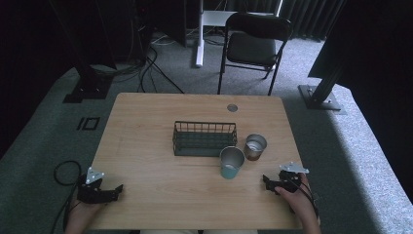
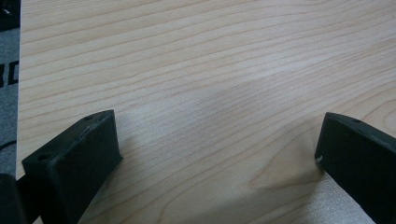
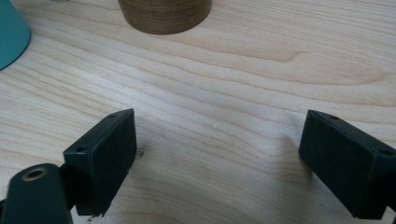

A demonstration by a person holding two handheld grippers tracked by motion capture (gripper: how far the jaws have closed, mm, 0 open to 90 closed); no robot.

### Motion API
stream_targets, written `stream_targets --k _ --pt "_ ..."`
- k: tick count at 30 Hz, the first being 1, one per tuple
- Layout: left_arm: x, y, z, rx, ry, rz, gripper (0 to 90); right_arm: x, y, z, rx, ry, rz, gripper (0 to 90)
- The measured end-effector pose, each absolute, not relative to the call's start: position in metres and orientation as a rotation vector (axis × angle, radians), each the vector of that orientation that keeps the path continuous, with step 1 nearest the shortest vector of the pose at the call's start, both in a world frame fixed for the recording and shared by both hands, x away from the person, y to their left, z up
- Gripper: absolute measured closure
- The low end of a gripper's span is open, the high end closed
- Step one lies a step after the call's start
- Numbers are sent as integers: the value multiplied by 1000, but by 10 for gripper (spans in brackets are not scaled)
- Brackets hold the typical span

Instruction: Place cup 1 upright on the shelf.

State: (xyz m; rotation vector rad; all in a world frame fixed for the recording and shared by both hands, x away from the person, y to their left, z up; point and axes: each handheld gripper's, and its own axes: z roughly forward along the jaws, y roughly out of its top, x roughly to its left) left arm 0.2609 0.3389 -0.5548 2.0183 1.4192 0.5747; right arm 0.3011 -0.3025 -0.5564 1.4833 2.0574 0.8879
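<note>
the left hand-held gripper is matt black with a grey three-cornered plate on top carrying pale dots, and a black cable loops away from it. the right hand-held gripper is built the same, its cable running over the hand. each jaw is a blocky black pad with small screw holes

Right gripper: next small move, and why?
Probably ease the right gripper forward toward the teal cup. Its jaws stand open and empty over bare table, the cup stands upright just ahead beside the brown cup, and the wire basket behind them holds nothing.
</note>
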Motion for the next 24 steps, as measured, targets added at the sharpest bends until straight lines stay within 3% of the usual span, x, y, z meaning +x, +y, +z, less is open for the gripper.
stream_targets --k 24 --pt "258 337 -553 2039 1335 548 5 301 -302 -556 1483 2057 888 110"
